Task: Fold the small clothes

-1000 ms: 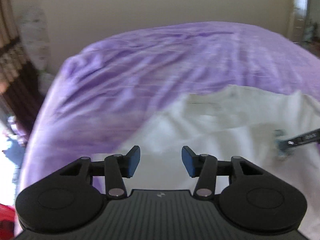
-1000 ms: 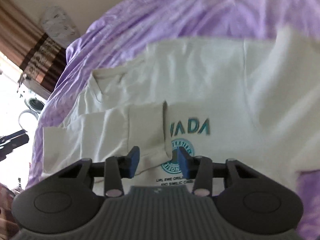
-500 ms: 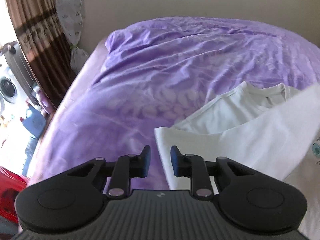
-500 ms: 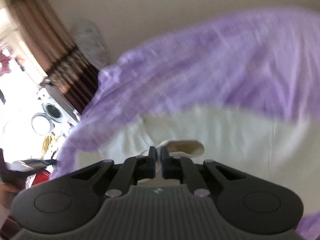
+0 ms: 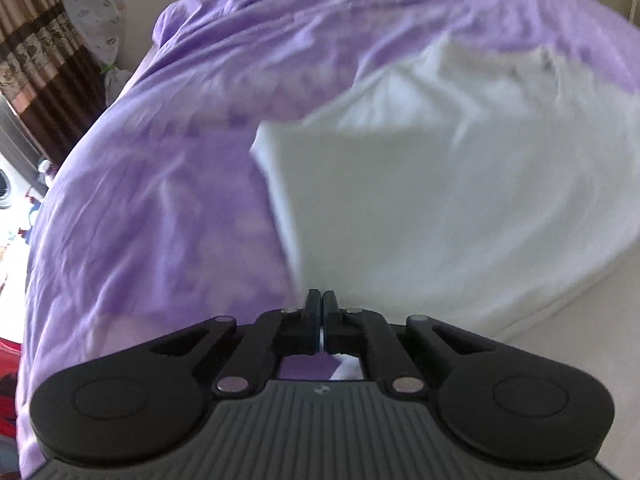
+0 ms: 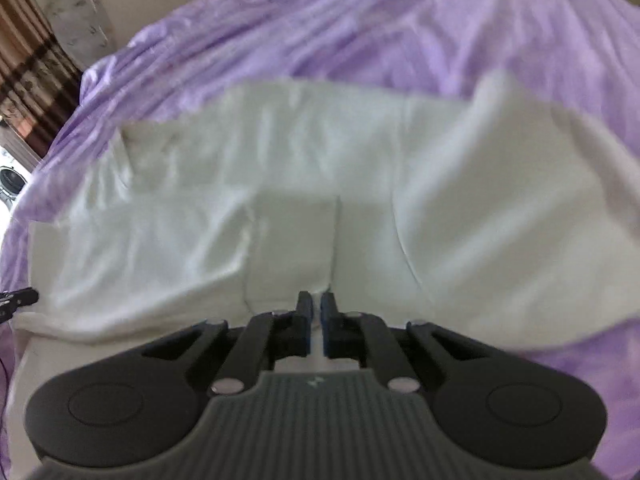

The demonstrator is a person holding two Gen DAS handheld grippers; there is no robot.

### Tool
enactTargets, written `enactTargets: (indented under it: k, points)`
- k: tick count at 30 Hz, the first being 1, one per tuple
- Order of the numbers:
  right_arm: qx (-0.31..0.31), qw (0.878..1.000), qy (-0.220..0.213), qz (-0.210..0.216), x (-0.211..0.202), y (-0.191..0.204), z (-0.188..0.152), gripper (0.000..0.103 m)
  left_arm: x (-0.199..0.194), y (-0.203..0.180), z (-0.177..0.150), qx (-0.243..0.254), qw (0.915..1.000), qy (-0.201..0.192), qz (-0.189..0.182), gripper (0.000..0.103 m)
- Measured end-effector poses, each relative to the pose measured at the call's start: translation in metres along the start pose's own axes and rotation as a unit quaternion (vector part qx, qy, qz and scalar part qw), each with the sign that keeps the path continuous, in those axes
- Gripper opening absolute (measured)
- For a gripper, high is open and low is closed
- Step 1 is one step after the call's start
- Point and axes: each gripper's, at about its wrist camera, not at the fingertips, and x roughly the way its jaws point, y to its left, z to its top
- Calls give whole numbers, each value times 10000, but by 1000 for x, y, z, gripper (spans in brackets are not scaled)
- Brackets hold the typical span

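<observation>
**Both tools pinching the shirt's near edge, mid-fold**

The white T-shirt (image 6: 360,184) is lying on the purple bedsheet (image 6: 360,32), spread crosswise in the right wrist view: its long axis is running from about 9 o'clock to 3 o'clock, with a sleeve-like flap reaching toward 2 o'clock. Which end is the neck I cannot tell through the blur.

The right tool (image 6: 316,312) is pressed together, and a sliver of white cloth is showing between its pads, so it is pinching the near edge at 6 o'clock. The left tool (image 5: 321,308) has just been closing; its pads are now meeting at the shirt's corner, where the white T-shirt (image 5: 440,208) borders the purple bedsheet (image 5: 160,200). It is likely nipping that corner, though the cloth between the pads is barely visible.

Judging by this, the step in hand is gripping the near hem with both tools for a fold toward 12 o'clock. The next move is calling for both tools rising together and carrying the edge evenly across, keeping the hem taut between them so that the fold line is staying straight.
</observation>
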Motion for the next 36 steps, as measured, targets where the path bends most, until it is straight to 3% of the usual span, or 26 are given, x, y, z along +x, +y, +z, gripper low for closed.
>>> enactTargets:
  k: [5,9,12,14,15,17,22,27,29,30,34,36]
  points:
    - [52,9999,40,92,5,-7,-8,0,-14,3,-34,498,9984,269,41,3]
    - [-290,9990,59,-348,-5,-11,-14,0,-40,24,-27,-72,9997,91,-211,3]
    - [-201,9989,-75,-415,-27,-25,-12,4,-61,28,-14,-146,9994,-175,-277,4]
    - [-133,9985,-213,-486,-46,-36,-11,13,-70,28,-5,-155,9984,-229,-484,5]
    - [-65,9983,-270,-508,-56,-42,-11,21,-72,25,-3,-62,9982,-197,-557,5]
    - [74,9984,-313,-455,-70,-52,-13,23,-73,12,-5,411,9970,-108,-649,12]
    - [178,9988,-324,-315,-92,-65,-28,24,-71,-9,-33,1302,9902,-159,-482,22]
    - [161,9986,-238,-442,-99,-72,-45,24,-51,-27,-47,1915,9806,-424,-30,31]
    - [332,9985,-189,-388,-99,-77,-50,26,-41,-32,-47,2037,9779,-464,81,29]
    - [417,9986,-152,-292,-99,-78,-52,26,-40,-32,-47,2038,9779,-473,54,11]
    - [253,9996,-93,81,-96,-52,-59,26,-54,-20,-54,1695,9830,-706,55,7]
    - [-13,9999,-88,73,-89,-33,-59,25,-60,-10,-62,1427,9878,-625,-25,7]
